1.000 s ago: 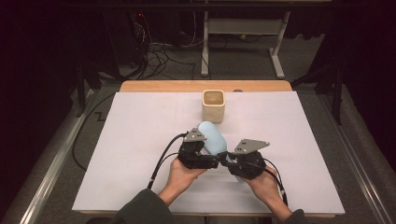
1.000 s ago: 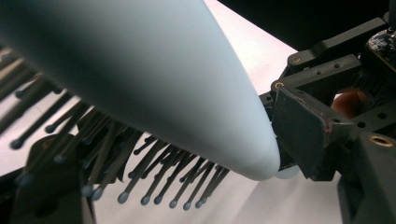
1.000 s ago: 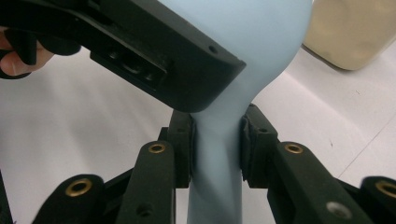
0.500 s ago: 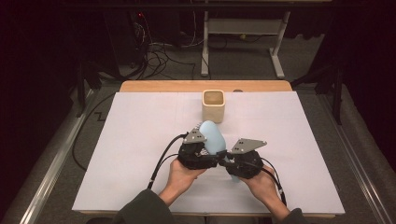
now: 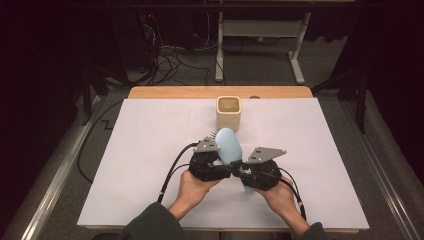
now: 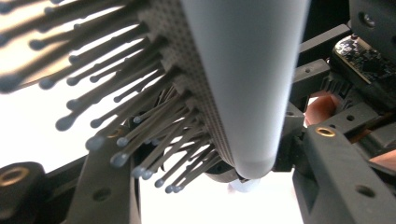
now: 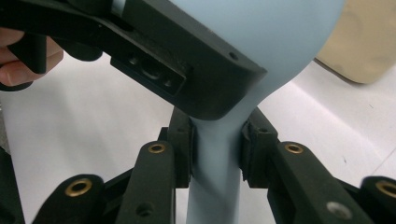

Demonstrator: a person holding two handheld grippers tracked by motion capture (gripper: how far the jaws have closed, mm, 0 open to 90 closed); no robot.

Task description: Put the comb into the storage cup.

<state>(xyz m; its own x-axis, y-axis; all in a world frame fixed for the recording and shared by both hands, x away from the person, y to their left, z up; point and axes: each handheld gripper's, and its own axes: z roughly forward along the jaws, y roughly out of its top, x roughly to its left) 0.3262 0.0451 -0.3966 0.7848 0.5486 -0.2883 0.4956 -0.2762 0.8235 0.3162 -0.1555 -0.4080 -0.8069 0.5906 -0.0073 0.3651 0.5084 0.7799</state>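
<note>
Both grippers now on our hairbrush: left gripper jaws just closed onto head; right gripper clamps handle; handover possible.

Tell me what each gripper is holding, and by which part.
The right gripper clamps the pale blue plastic hairbrush by its handle neck. The left gripper, jaws just closing, grips the brush head, bristles against one jaw.

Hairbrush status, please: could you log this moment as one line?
hairbrush: held above table | right gripper: shut on handle | left gripper: jaws just closing around brush head | cup: upright behind
</note>
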